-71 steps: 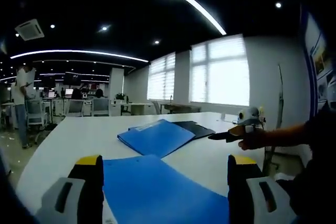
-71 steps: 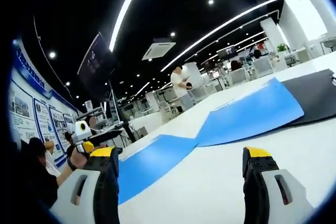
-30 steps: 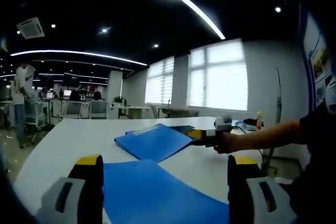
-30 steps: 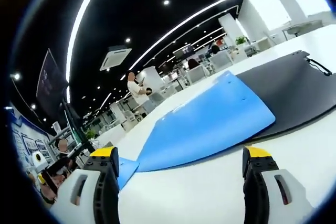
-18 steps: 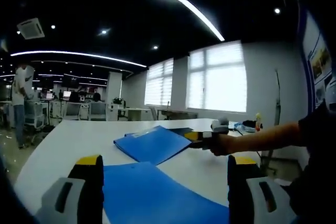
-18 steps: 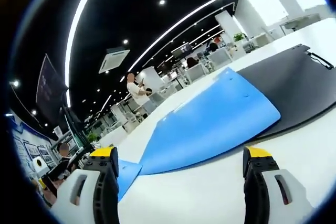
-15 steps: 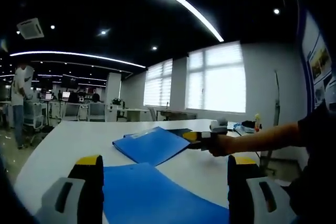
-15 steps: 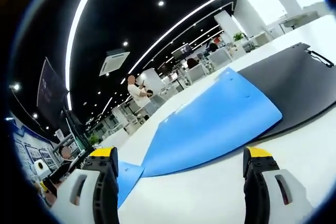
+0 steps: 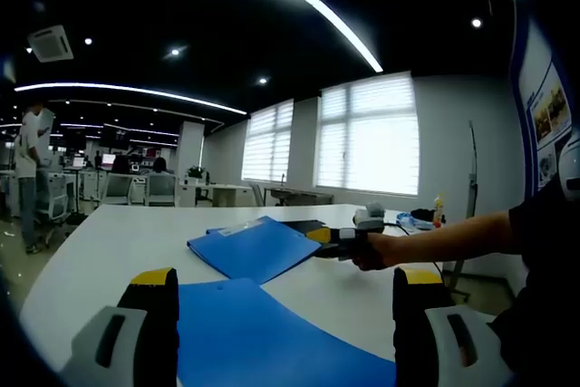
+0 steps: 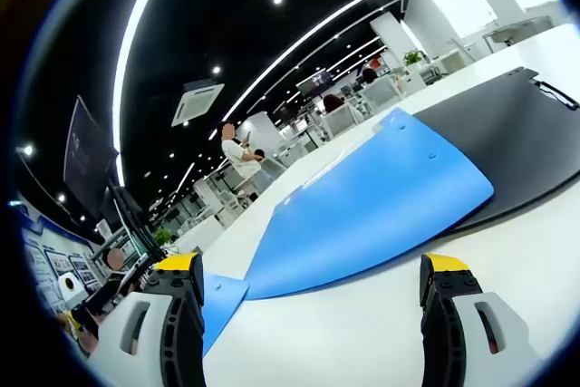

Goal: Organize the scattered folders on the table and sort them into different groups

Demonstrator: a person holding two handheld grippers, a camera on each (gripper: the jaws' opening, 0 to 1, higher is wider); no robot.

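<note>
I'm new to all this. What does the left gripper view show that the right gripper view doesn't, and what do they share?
The left gripper view alone has the bright windows, the person's outstretched arm and the right gripper reaching the far folders. The right gripper view alone has a clear look at the black folder spreading out from under the far blue folder. Both share the white table, that far blue folder, the near blue folder and a standing person in the office behind.
</note>
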